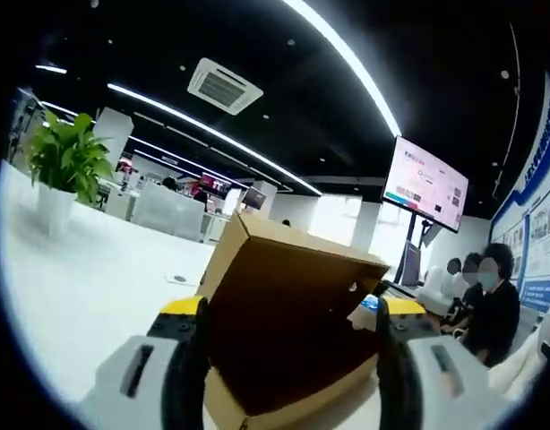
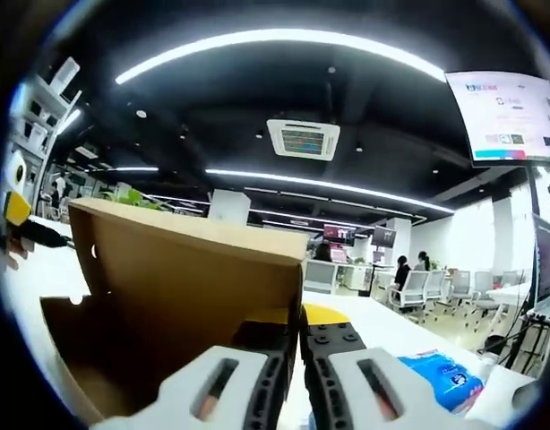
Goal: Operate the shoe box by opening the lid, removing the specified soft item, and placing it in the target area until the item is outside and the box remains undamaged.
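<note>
Straddling the cardboard shoe box [image 1: 288,327] on the white table [image 1: 87,278], the left gripper [image 1: 291,336] stands with jaws spread wide, gripping nothing; the lid [image 1: 297,246] is raised. The right gripper [image 2: 296,345] pinches the lid's edge [image 2: 199,237], jaws nearly closed; a blue packet [image 2: 441,376] lies near.

Count, as you see it: 1 box [image 1: 284,331], lid up. 2 grippers: left [image 1: 291,327], right [image 2: 299,336]. 1 blue pack [image 2: 441,376] on table [image 2: 382,327]. 1 plant [image 1: 67,157] in 1 white pot [image 1: 53,210]. 1 wall screen [image 1: 425,184]. 1 ceiling AC unit [image 2: 304,138]. Approx. 3 ppl seated at right, blurry.
</note>
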The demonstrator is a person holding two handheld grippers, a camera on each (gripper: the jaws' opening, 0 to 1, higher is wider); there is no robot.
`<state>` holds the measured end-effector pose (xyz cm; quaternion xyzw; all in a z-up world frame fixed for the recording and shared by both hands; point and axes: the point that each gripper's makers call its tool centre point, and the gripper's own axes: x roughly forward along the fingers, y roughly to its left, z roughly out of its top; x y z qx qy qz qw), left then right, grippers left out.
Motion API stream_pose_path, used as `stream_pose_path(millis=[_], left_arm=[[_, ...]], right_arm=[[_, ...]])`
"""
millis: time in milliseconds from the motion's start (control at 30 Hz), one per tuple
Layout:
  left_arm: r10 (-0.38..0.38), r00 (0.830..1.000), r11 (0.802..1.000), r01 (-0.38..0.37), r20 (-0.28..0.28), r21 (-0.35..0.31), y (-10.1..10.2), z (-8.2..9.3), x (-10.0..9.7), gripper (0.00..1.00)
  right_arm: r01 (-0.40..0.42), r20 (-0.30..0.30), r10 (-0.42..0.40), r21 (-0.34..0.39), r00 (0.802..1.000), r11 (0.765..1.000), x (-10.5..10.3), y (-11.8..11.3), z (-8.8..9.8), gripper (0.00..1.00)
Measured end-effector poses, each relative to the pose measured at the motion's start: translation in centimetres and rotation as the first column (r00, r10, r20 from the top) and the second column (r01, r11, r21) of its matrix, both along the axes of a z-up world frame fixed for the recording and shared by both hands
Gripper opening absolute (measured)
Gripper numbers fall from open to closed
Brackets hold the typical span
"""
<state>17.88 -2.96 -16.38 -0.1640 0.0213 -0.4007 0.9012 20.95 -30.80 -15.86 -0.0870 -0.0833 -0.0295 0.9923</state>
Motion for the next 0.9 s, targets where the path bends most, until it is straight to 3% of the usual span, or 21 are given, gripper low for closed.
stream_pose_path(millis=[200, 400, 500, 733, 900], left_arm=[[0.032, 0.999, 0.999, -0.031, -0.015, 0.024, 1.1, -0.5, 0.0, 0.74], [-0.014, 0.999, 0.995, 0.018, -0.046, 0.094, 0.0, -2.5, -0.5, 0.71], [-0.013, 0.999, 0.986, 0.019, -0.039, 0.164, -0.1, -3.5, -0.9, 0.71], [-0.016, 0.998, 0.989, 0.024, -0.059, 0.148, 0.9, -4.2, -1.6, 0.72], [-0.004, 0.999, 0.98, 0.014, -0.048, 0.199, 2.1, -5.2, -1.9, 0.67]], right_arm=[[-0.007, -0.006, 0.007, -0.007, 1.0, 1.0, -0.9, 0.2, -0.6, 0.0], [-0.004, -0.009, 0.004, -0.028, 1.0, 1.0, -1.5, 0.3, -1.3, 0.0], [-0.003, -0.008, 0.002, -0.038, 1.0, 0.999, -1.7, 0.4, -1.4, 0.0], [0.001, -0.01, -0.002, -0.061, 1.0, 0.998, -2.1, 0.6, -1.7, 0.0], [-0.002, -0.02, 0.001, -0.065, 1.0, 0.998, -2.7, 0.7, -2.2, 0.0]])
